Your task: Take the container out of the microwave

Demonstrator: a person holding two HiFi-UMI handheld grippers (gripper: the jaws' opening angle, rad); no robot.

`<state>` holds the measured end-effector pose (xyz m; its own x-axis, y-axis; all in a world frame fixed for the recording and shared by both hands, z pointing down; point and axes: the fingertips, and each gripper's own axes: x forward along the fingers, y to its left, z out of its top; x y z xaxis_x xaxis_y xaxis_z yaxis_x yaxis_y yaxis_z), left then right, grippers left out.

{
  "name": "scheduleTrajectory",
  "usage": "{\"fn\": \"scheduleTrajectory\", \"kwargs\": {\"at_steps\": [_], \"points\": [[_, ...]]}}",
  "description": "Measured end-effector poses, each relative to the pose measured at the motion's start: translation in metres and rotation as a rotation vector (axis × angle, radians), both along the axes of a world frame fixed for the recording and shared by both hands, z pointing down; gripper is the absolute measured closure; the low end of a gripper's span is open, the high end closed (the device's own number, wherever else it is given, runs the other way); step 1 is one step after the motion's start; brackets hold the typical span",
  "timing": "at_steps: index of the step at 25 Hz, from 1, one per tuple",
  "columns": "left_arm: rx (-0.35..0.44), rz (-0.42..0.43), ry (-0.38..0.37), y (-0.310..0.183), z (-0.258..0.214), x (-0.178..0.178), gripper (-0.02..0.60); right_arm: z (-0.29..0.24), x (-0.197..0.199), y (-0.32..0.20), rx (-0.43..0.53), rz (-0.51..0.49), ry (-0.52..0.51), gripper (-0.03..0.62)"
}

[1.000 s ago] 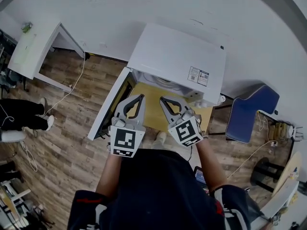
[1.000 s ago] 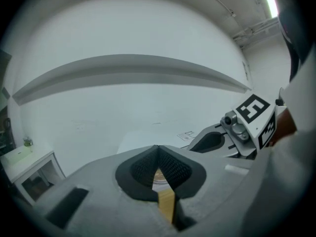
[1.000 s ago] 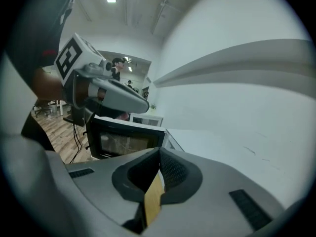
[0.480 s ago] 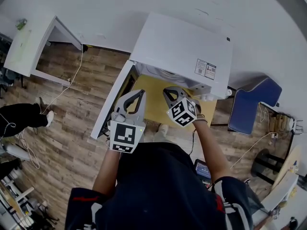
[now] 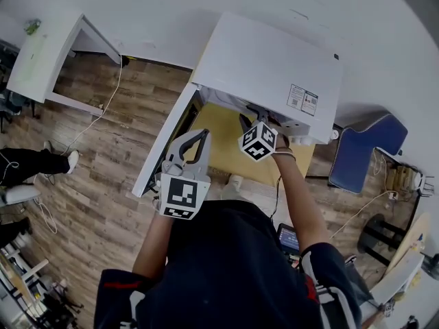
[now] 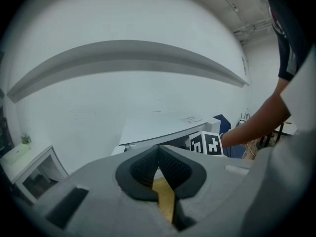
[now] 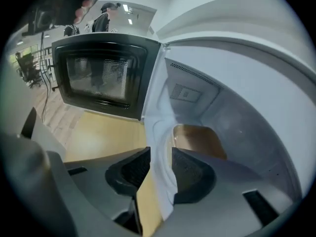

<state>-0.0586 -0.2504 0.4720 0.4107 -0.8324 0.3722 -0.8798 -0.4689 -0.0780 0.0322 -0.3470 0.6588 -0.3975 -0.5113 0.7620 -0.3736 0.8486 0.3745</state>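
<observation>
The white microwave (image 5: 267,67) stands on a yellow table (image 5: 219,149) with its door (image 5: 168,142) swung open to the left. In the right gripper view a tan-brown container (image 7: 197,138) sits on the floor of the cavity. My right gripper (image 5: 250,117) reaches into the microwave's mouth, short of the container. Its jaws have just been opening, and the right gripper (image 7: 160,157) is open with nothing between the pads. My left gripper (image 5: 195,137) hangs over the table in front of the door, shut and empty, its tips meeting (image 6: 158,149).
The door's dark window (image 7: 98,78) stands left of my right gripper. A blue chair (image 5: 363,156) is right of the table, and a white desk (image 5: 48,60) stands at the far left. A person's legs (image 5: 27,163) and a cable (image 5: 96,132) are on the wooden floor.
My right gripper has gone forward from above the table to the microwave's mouth and tipped downward. The left gripper has sunk slightly.
</observation>
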Motion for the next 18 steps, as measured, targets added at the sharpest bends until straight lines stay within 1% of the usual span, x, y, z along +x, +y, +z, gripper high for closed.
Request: {"fn": "scheduleTrajectory", "kwargs": {"at_steps": [3,4,6,10,12,17,18], "points": [[-0.003,0.002,-0.002,-0.001,0.002,0.0,0.569,0.005,0.001,-0.013,0.028,0.013,0.027,0.423],[-0.006,0.004,-0.002,0.0,0.004,0.001,0.569,0.008,0.002,-0.016,0.032,0.02,0.037,0.409],[-0.01,0.01,-0.003,0.0,0.006,0.002,0.569,0.013,0.003,-0.022,0.035,0.032,0.058,0.404],[-0.013,0.012,-0.009,-0.002,0.007,0.001,0.569,0.02,0.001,-0.032,0.034,0.021,0.099,0.408],[-0.014,0.009,-0.01,-0.002,0.008,-0.001,0.569,0.023,0.002,-0.036,0.037,0.015,0.123,0.429],[-0.025,0.0,-0.002,0.0,0.012,-0.006,0.569,0.023,0.003,-0.048,0.07,0.041,0.137,0.461],[-0.029,-0.002,0.0,0.001,0.013,-0.006,0.569,0.022,0.004,-0.05,0.079,0.044,0.144,0.48]]}}
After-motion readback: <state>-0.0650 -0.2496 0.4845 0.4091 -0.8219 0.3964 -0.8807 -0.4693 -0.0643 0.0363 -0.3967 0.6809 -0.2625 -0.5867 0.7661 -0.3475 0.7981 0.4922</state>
